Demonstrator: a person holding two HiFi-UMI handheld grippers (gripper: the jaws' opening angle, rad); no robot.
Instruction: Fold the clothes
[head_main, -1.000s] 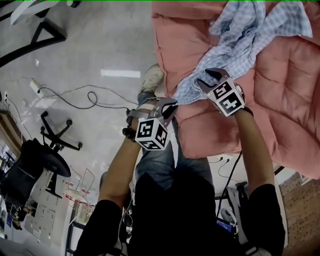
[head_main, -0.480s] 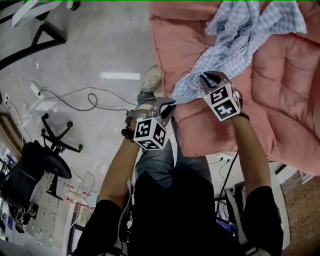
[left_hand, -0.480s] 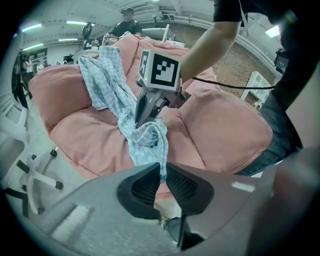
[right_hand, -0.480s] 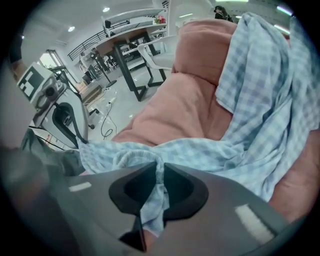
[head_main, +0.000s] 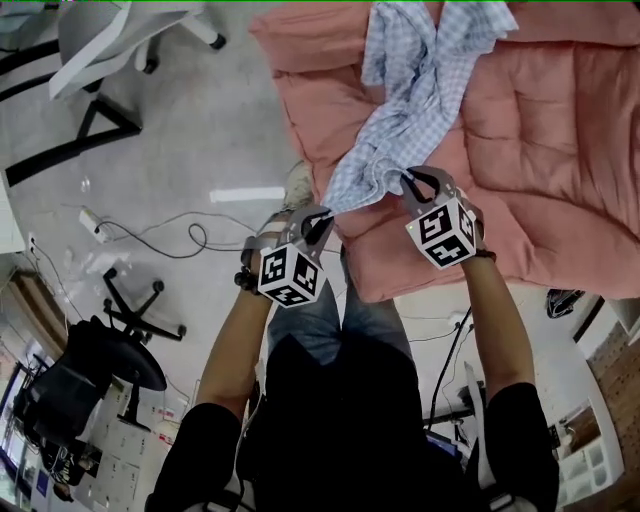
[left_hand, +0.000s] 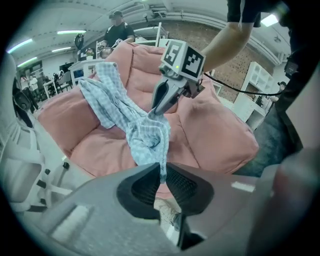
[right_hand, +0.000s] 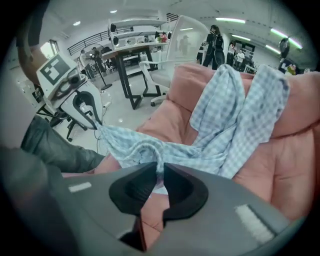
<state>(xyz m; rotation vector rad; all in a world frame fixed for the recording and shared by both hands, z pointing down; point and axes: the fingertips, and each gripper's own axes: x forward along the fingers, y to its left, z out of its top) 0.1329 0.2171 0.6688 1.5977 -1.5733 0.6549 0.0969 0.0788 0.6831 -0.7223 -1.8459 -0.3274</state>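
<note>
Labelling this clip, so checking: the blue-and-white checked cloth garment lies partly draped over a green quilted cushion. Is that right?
Not quite. The quilted cushion is pink, not green, as the head view shows. The blue-and-white checked cloth garment does lie partly draped over it.

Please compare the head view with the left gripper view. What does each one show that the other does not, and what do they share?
Only the head view shows the grey floor with a black office chair, and the left gripper seen from outside.

Only the left gripper view shows the left jaws from close up, pressed together on an edge of the checked garment. It also shows a person standing far behind.

Both show the garment lying on the pink cushion. Both also show the right gripper, whose jaws have just been closing and now pinch the same cloth.
</note>
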